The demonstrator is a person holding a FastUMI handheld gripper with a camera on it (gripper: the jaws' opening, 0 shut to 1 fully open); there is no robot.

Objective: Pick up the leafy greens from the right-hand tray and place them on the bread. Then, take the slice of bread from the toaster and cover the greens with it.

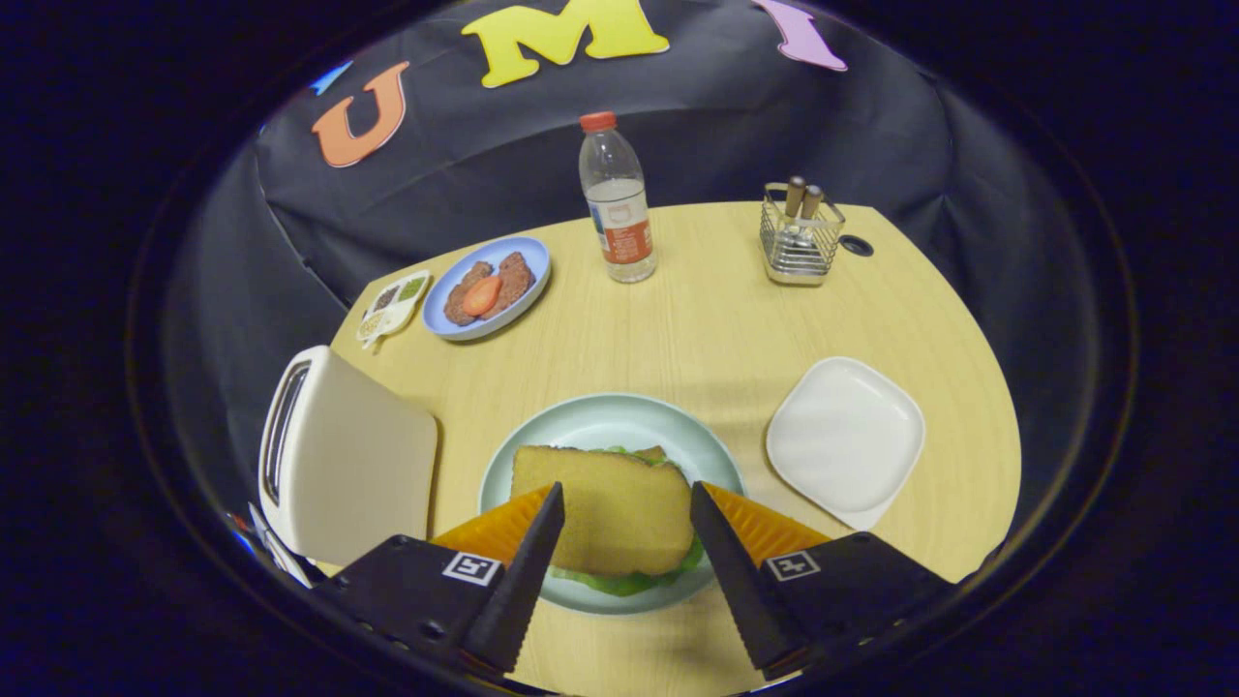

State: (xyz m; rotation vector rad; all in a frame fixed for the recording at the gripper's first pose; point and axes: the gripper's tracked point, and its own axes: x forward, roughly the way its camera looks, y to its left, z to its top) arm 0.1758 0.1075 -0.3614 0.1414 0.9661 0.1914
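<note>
The tongs [619, 508] stand spread wide, their two fingers flanking the toasted golden slice of bread [602, 503] without pressing on it; whether they brush its edges cannot be told. That slice lies between the fingers on the round pale green plate [590, 423], covering the leafy greens [634, 579], whose frilly edges stick out beneath it at the near side and at the far edge. To the left of the plate stands the white toaster [344, 455]. To the right lies a square white tray [847, 438], bare. Farther across the light wooden counter [716, 319] are a blue plate [489, 287] with brown patties and a tomato slice, a clear plastic bottle [617, 198] with a red cap, and a wire utensil holder [800, 232].
</note>
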